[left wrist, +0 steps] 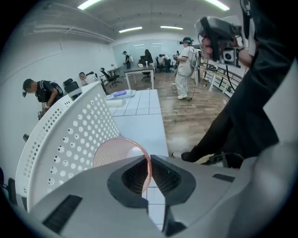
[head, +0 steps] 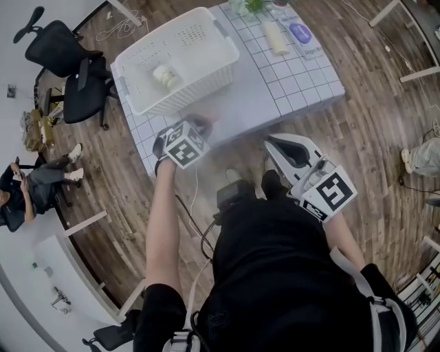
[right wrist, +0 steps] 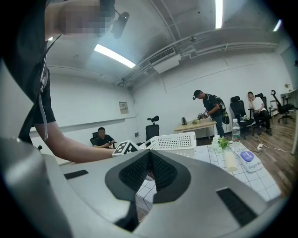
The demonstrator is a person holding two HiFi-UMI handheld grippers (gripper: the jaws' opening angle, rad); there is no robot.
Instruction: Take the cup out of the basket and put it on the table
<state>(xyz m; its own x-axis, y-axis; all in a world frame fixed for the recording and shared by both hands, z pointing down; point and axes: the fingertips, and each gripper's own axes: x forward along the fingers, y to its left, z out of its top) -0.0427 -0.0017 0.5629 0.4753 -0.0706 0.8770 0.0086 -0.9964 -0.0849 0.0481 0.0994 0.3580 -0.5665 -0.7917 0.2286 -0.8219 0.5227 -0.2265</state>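
Observation:
A translucent pink cup (left wrist: pixel 116 152) is pinched by its rim between the pads of my left gripper (left wrist: pixel 148 173), which is shut on it. It hangs just outside the perforated wall of the white basket (left wrist: pixel 65 135), over the white gridded table (left wrist: pixel 139 118). In the head view the left gripper (head: pixel 194 130) sits at the table's near edge, in front of the basket (head: pixel 206 41), with the cup (head: pixel 206 124) only a blur. My right gripper (head: pixel 275 143) hovers off the table's near edge, shut and empty (right wrist: pixel 149 155). It faces the basket (right wrist: pixel 174 140).
A small cream jar (head: pixel 166 75) lies inside the basket. At the table's far end are a cream tube (head: pixel 276 38), a blue-labelled pack (head: pixel 302 34) and a small plant (head: pixel 251 5). A black office chair (head: pixel 69 69) stands left of the table. A seated person (head: pixel 27 189) is further left.

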